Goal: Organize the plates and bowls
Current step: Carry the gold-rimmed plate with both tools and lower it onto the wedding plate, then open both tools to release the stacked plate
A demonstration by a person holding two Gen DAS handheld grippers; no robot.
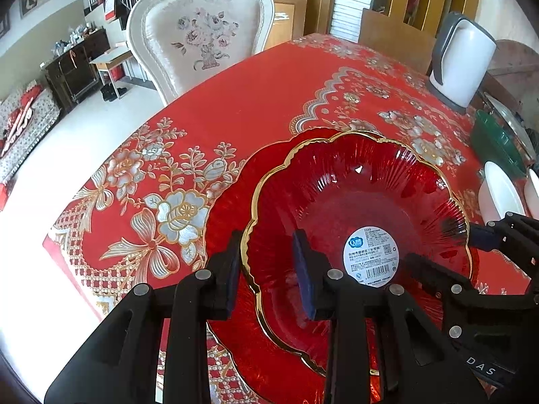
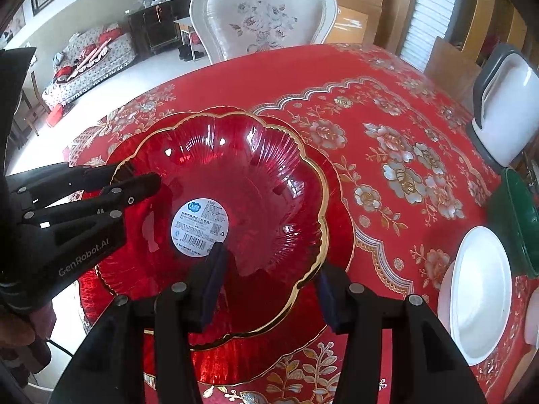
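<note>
A red glass bowl (image 1: 363,202) with a scalloped gold rim and a round white label sits inside a larger red glass plate (image 1: 232,208) on the table. My left gripper (image 1: 269,269) is open, its fingers either side of the bowl's near-left rim. My right gripper (image 2: 269,289) is open, its fingers either side of the bowl's near-right rim (image 2: 303,279). In the right wrist view the bowl (image 2: 252,181) sits on the plate (image 2: 340,235), and the left gripper (image 2: 134,176) straddles the bowl's left rim. The right gripper (image 1: 471,232) also shows in the left wrist view.
The table has a red floral cloth (image 1: 215,118). A white plate (image 2: 478,299) and a green container (image 2: 518,215) lie at the right. A white kettle (image 2: 505,111) stands at the far right. An ornate white chair (image 1: 202,30) stands behind the table.
</note>
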